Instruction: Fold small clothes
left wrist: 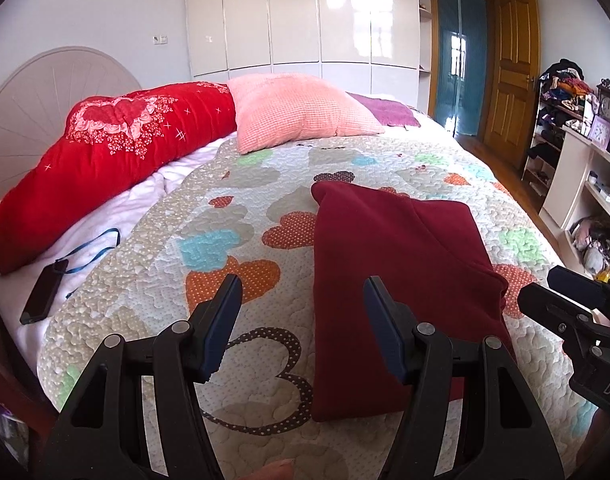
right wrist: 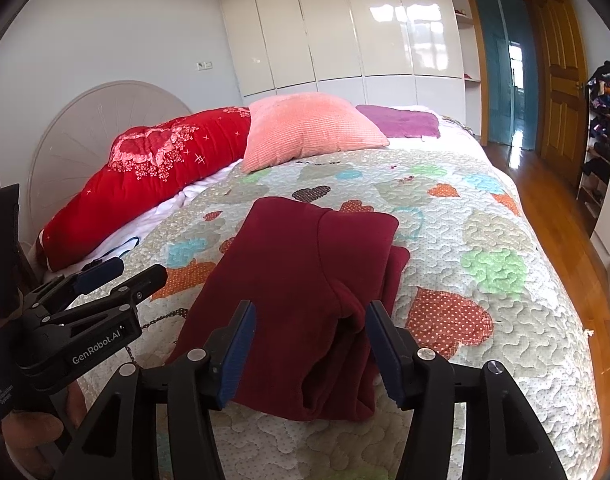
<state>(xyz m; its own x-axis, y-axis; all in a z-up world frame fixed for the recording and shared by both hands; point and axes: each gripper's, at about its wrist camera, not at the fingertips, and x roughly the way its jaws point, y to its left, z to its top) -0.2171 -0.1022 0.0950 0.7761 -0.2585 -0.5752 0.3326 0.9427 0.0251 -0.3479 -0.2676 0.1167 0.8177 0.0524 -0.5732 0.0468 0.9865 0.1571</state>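
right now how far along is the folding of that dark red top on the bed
Done: the dark red top lies folded into a compact rectangle on the quilt. In hand: nothing; the left hand-held gripper and right hand-held gripper both stand open. Left: perhaps squaring the near edge.

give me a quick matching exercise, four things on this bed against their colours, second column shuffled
Things:
1. folded garment
2. square pillow
3. long bolster
4. flat cloth behind the pillow

Colours:
A. bright red with a pink flower pattern
B. purple
C. dark maroon
D. pale pink

Pairs: 1-C, 2-D, 3-A, 4-B
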